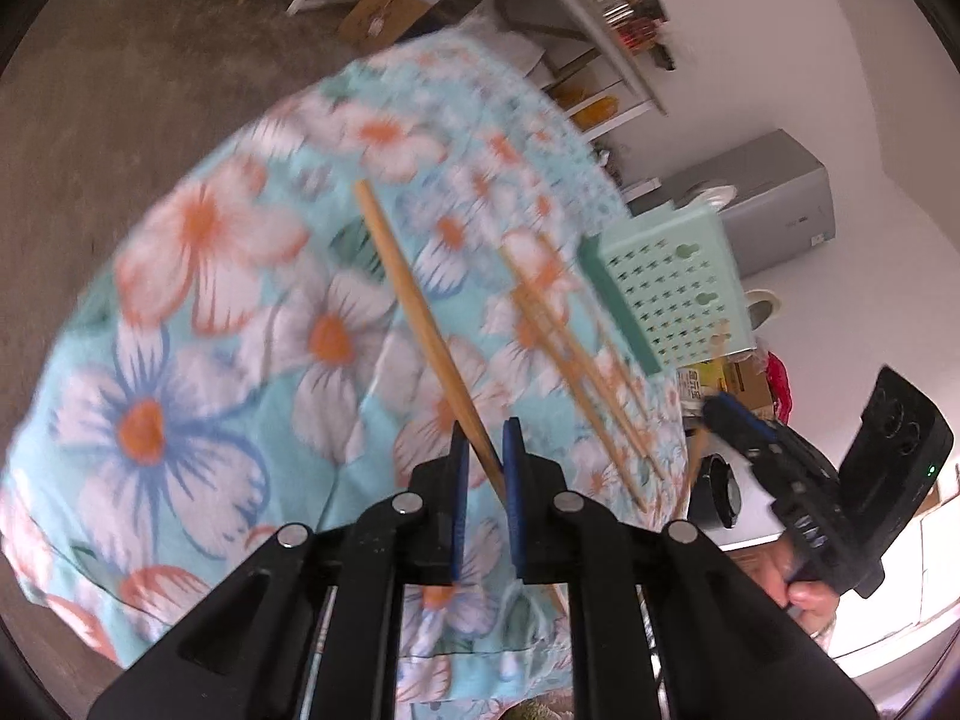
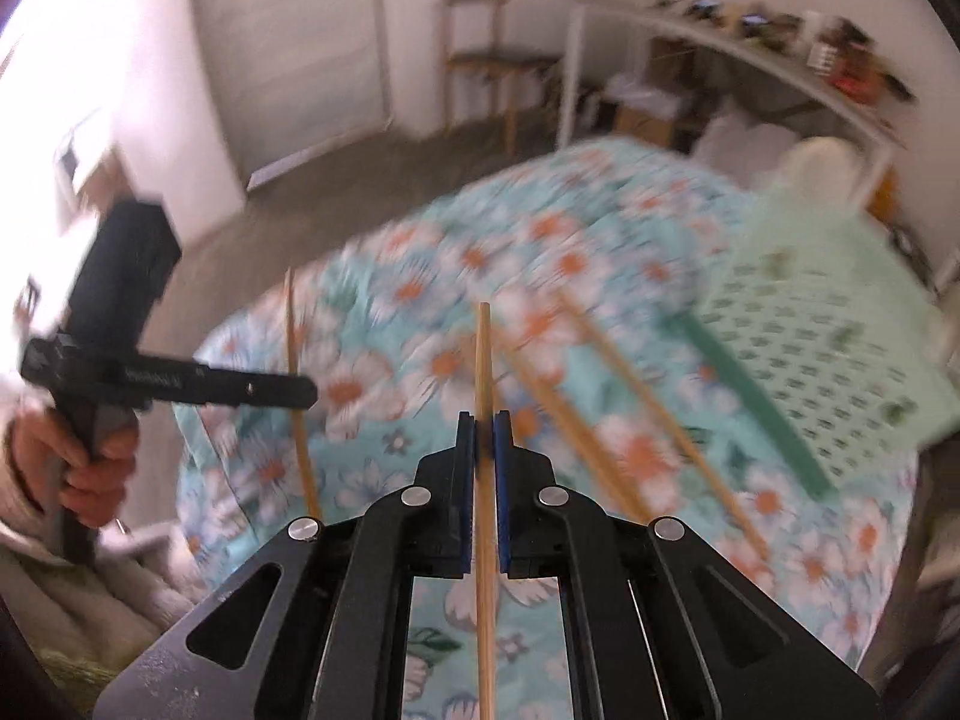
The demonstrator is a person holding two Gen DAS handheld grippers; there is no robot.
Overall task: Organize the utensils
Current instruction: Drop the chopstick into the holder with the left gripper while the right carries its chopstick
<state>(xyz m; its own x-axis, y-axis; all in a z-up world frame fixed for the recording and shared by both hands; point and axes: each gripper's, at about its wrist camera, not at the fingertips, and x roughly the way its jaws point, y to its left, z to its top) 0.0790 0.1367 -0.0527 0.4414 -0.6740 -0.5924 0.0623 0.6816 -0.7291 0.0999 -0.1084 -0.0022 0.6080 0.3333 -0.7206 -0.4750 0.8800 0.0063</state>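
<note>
Clamped between the right tongs (image 2: 483,425), one chopstick (image 2: 483,354) runs straight forward above the floral worktop (image 2: 384,414). Left tongs (image 1: 487,438) pinch another chopstick (image 1: 414,300) slanting up-left. Loose chopsticks (image 1: 576,360) lie right, near a mint basket (image 1: 678,288).

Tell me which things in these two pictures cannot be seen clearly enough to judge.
- Loose chopsticks, right wrist view: motion blur merges them, so no sure count.
- Green basket, both views: only its perforated outside shows; contents hidden.
- Left gripper: its chopstick runs down behind the fingers.
- Right gripper: its chopstick is cut off by the bottom edge.
</note>
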